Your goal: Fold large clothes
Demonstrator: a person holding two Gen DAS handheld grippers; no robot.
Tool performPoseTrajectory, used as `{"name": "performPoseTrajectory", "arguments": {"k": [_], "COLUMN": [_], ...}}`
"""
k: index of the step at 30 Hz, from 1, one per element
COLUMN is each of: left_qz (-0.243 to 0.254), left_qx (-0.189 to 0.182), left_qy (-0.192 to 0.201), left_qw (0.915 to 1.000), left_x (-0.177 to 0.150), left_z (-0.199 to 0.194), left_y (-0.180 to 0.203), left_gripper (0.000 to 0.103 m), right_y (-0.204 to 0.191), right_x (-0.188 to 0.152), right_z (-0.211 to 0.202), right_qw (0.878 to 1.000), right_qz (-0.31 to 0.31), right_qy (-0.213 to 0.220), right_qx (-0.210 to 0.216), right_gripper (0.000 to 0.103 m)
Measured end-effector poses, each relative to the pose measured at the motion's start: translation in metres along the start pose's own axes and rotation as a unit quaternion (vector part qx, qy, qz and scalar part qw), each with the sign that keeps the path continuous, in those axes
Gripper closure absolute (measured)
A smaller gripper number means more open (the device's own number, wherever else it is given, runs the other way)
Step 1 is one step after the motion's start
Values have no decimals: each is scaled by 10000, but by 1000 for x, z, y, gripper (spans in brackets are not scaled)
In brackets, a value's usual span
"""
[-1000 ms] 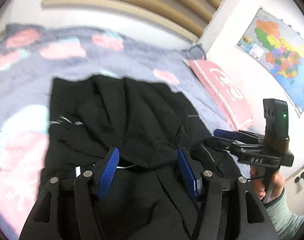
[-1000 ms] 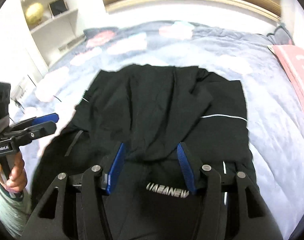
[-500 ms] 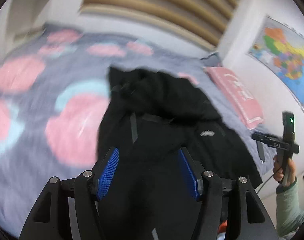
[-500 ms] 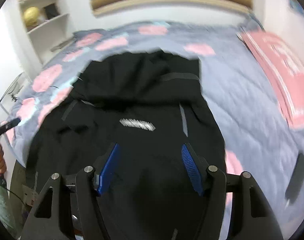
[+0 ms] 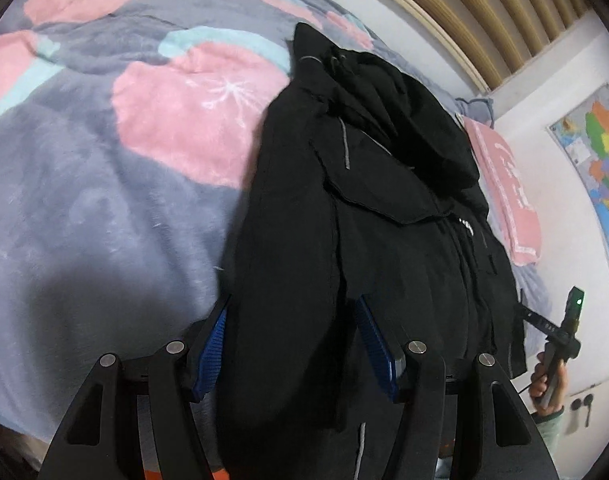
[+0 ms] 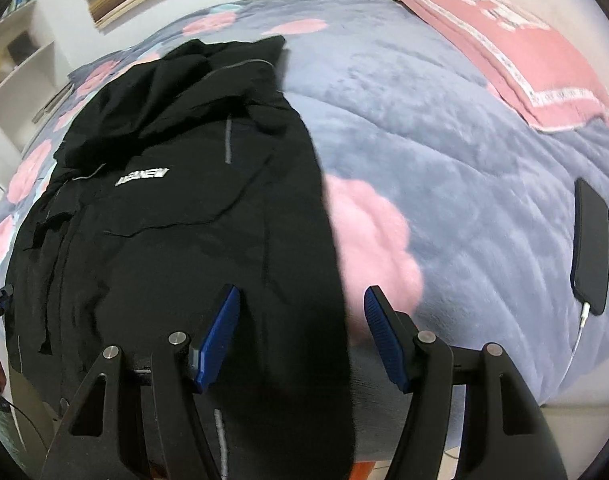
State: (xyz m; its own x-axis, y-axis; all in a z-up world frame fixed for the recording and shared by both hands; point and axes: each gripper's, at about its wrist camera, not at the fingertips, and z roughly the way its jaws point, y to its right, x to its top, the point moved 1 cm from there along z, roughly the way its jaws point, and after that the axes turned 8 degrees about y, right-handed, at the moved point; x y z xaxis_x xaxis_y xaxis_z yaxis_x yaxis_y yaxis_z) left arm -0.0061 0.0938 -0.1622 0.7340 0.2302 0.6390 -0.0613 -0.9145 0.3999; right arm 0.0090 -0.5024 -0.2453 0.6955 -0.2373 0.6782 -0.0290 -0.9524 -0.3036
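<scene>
The black jacket (image 6: 176,240) lies flat along the bed's near edge on a plush blanket (image 6: 444,168) of grey-blue with pink and pale teal blotches. Its chest bears a white printed logo (image 6: 142,178), too warped to read. Thin grey reflective strips run down the shoulder and hem, and the cloth looks smooth and matte, with the hood bunched at 12 o'clock.

The left gripper (image 5: 290,344) has black arms and ribbed blue pads. Its jaws stand about half open astride the jacket's left sleeve edge; whether the pads press the cloth cannot be told.

The right gripper (image 6: 300,338) has just widened to about half open. The jacket's right edge lies between its pads, touching neither.

At 1 o'clock in the right view lies a pink pillow (image 6: 516,52) with white lettering, unreadable. A black phone (image 6: 592,248) with a white cable rests at 3 o'clock.

A coloured wall map (image 5: 600,160) hangs at 2 o'clock in the left view.
</scene>
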Motion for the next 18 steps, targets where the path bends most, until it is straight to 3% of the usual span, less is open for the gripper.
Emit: {"name": "performPoseTrajectory", "arguments": {"k": [3,5,6,9,12,18], "left_qz": [271,366,362,264,-6,-304], "left_qx": [2,-122,-275,-874,-1427,-1368], "left_qy": [-31,-90,-125,-46,73,-134], "left_qw": [9996,9992,9989,9958,9897,9900], "left_x": [0,2,4,10,15,-10], "left_z": [6,9,10,6,2,7], "left_y": [17,27,31,42,39,21], "left_gripper": [40,40,40,40,40,40], "right_y": [-6,-18,-25,-43,-46,-22], "right_x": [-3,-3,-2,4,4,-28], "right_z": [8,11,8,-14,-13,11], "right_qw": [9996,9989,9985,9951,9950,9952], "right_qz": [2,-106,-174,-317,-292,103], "right_qy": [-116,-164,-143,170,138,-298], "right_qx": [271,435,501,924,950,930], "right_gripper": [36,45,51,52,52,53]}}
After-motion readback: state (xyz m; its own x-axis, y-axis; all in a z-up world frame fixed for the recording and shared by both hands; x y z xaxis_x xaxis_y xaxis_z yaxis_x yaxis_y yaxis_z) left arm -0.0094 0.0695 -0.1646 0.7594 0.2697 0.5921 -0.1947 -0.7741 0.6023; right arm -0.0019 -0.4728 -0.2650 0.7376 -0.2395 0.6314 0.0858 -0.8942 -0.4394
